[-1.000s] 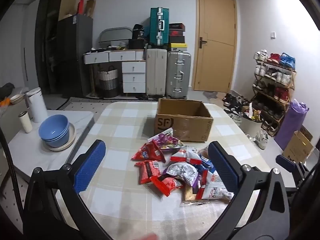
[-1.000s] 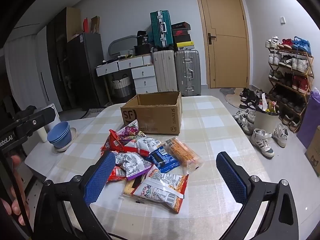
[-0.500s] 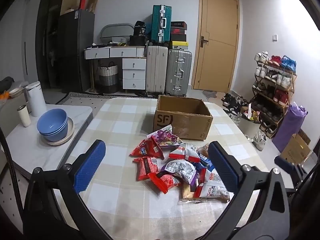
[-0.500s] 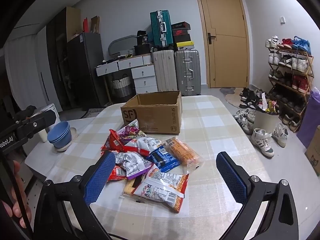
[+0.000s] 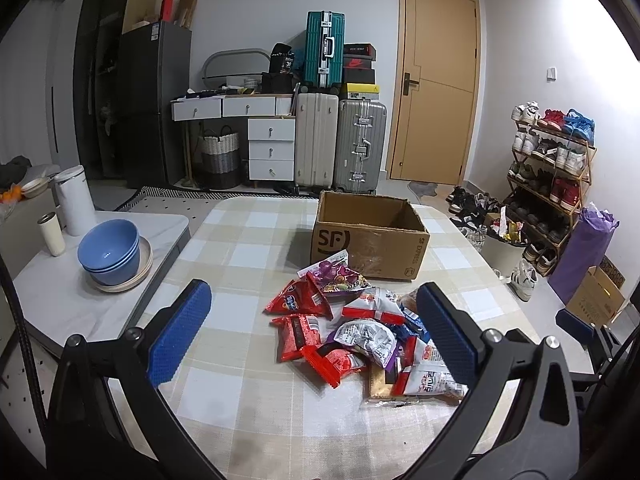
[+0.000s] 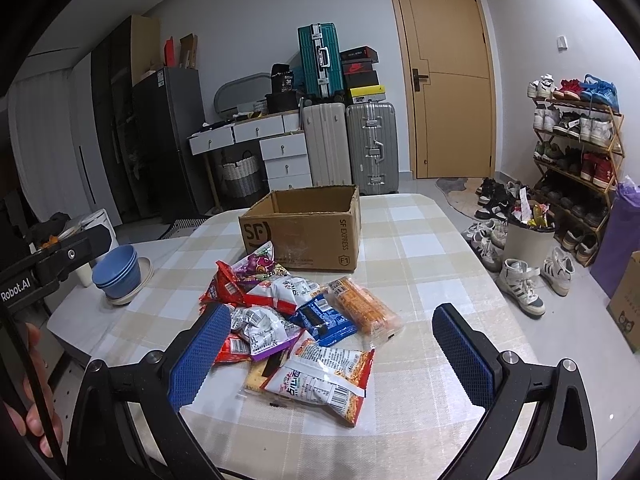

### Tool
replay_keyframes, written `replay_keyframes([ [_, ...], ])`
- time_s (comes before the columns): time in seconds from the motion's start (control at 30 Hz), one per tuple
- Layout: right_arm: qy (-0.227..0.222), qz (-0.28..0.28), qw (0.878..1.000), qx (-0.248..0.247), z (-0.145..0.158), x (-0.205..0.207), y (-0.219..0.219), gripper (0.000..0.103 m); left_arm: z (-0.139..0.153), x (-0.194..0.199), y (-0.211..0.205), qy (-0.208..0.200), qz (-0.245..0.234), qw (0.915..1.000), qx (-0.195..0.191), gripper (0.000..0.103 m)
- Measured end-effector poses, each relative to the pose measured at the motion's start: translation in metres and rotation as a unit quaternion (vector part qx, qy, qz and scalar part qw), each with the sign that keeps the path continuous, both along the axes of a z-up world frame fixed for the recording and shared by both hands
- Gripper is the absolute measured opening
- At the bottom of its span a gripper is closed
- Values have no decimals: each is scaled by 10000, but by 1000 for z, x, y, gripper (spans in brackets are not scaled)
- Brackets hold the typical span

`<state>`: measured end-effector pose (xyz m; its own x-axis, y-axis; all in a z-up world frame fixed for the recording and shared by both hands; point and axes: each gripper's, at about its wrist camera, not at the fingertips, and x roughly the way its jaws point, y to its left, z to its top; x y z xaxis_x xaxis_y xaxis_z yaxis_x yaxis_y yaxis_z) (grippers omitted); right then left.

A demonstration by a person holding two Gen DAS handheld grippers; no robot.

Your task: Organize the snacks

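We hold both tongs wide open, nothing gripped: left tongs (image 5: 312, 336), right tongs (image 6: 332, 356), above the table (image 6: 420, 280) near edge. Snack packets (image 6: 296, 320) piled mid-table, touching the open cardboard box (image 6: 304, 228) toward the far edge; blue bowls (image 5: 110, 250) on side table left

Both wrist cameras are looking forward from above the near edge of the tabletop (image 5: 248, 256), facing the far edge and the room beyond. The left one is sitting nearer the left edge, the right one nearer the right. Both are sharing the snack pile (image 5: 360, 332) (image 6: 296, 320) and cardboard box (image 5: 370, 236) (image 6: 304, 232).
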<state>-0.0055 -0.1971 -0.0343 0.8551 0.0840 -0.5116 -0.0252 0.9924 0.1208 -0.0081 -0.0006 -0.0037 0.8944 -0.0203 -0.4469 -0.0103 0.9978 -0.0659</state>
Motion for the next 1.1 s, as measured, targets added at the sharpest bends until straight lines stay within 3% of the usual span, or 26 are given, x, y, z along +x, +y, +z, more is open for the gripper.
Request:
replay_keyframes([
  [1.1,86,56,9999,27,-9,3,1,103,-2,-1,-9,12,-140,9998,136,102],
])
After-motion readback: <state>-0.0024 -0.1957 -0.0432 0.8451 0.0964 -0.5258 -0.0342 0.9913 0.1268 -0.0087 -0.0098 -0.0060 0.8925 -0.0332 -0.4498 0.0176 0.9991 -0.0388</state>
